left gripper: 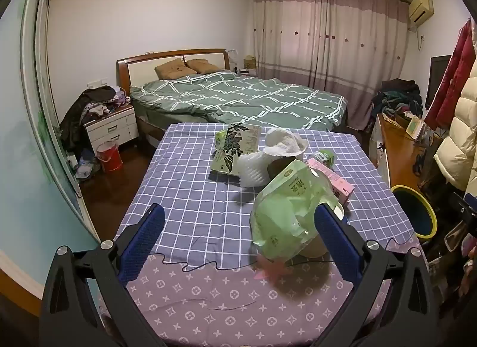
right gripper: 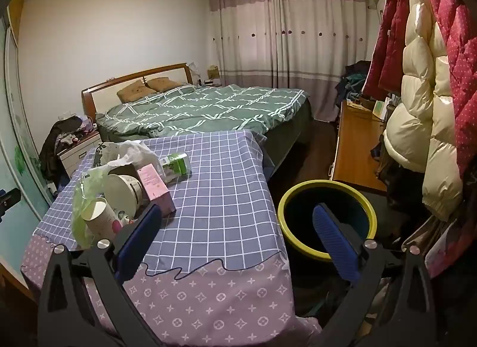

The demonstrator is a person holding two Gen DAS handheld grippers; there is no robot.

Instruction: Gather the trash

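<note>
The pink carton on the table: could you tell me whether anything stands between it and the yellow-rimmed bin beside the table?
Nothing visible does. The pink carton lies at the edge of the trash pile, and only bare checked tablecloth separates it from the table edge. The bin stands open just beyond. The right gripper is open and empty.

On the worktop (right gripper: 226,168) the trash lies heaped toward its left side: a paper cup (right gripper: 100,220) nearest, a carton (right gripper: 156,187) and bottle (right gripper: 176,163) behind. The bin (right gripper: 298,195) stands on the floor right of the worktop (close beside it), the bed (right gripper: 202,108) behind.
</note>
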